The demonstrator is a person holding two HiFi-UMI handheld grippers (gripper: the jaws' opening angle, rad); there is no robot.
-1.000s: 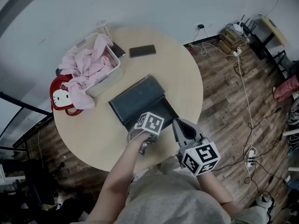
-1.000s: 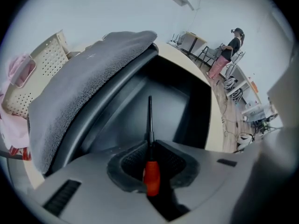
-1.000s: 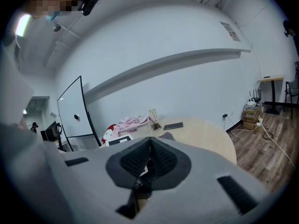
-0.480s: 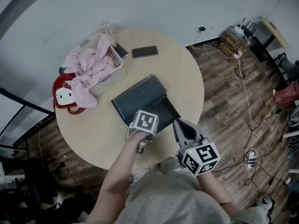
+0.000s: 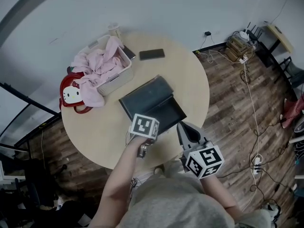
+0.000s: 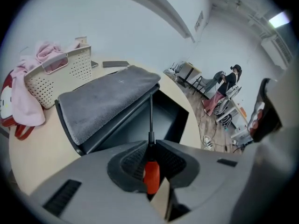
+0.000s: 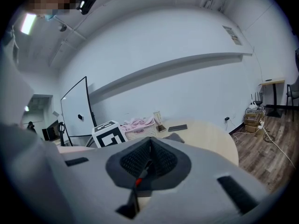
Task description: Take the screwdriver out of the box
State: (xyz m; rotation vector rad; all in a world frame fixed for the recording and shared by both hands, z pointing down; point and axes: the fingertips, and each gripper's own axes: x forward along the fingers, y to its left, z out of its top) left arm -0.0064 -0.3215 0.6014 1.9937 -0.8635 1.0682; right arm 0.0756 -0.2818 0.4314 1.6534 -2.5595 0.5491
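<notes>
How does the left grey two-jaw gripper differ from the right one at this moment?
The left grey two-jaw gripper is shut on the red-handled screwdriver, whose black shaft points toward the open black box. The right grey two-jaw gripper is shut with no tool that I can make out. The left gripper tilts down over the round beige table, while the right gripper looks nearly level across the room. Both have their jaws closed and sit by the box's near side.

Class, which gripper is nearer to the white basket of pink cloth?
Left. The left gripper, holding the screwdriver, hangs at the open box's near edge, down-right of the basket; the right gripper is farther off to the right.
</notes>
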